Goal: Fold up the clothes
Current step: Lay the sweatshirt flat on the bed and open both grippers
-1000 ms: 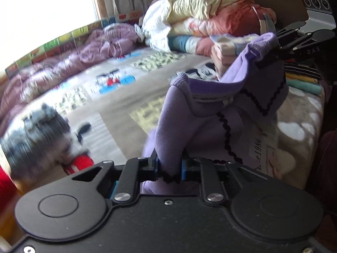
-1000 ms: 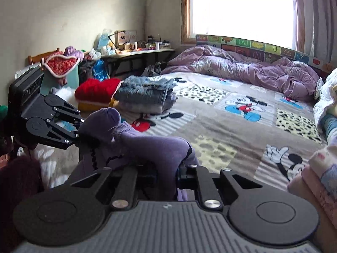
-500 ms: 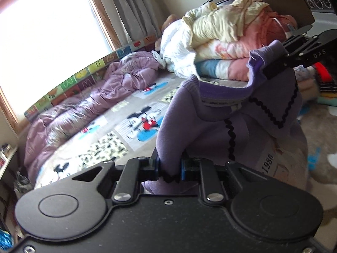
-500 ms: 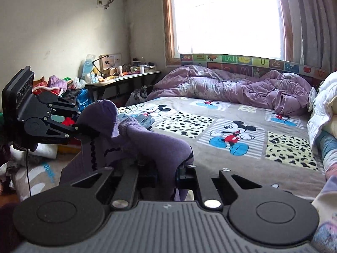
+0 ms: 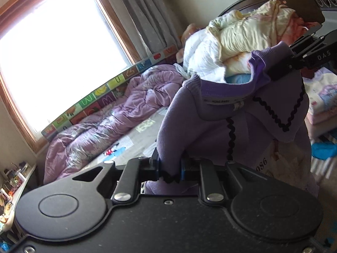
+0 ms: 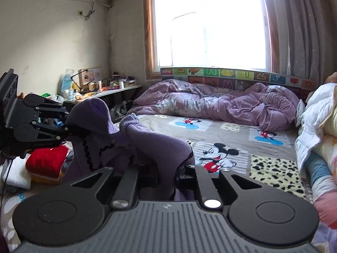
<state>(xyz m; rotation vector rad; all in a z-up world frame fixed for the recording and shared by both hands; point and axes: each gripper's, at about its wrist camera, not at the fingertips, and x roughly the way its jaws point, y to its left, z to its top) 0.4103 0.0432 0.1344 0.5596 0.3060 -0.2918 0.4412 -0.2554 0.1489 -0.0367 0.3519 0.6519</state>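
A purple sweatshirt [image 5: 248,135] with black ric-rac trim hangs in the air above the bed [image 6: 231,145], stretched between two handheld grippers. The left gripper [image 5: 169,168] has its jaws closed on a fold of the fabric at one shoulder; the right gripper [image 6: 175,169] has its jaws clamped on the other, so the ribbed collar sags between them and the body with its pale printed front drops below. Beneath lies a Mickey Mouse bedspread [image 6: 219,154]. Off to the side of the bed, a folded red garment [image 6: 47,159] sits among other clothes. Further back a crumpled lilac duvet [image 6: 221,105] runs along the alphabet-patterned board [image 6: 236,74] under the bright window [image 6: 208,23], and quilts [image 5: 238,42] are stacked at the dark headboard [image 5: 273,0]
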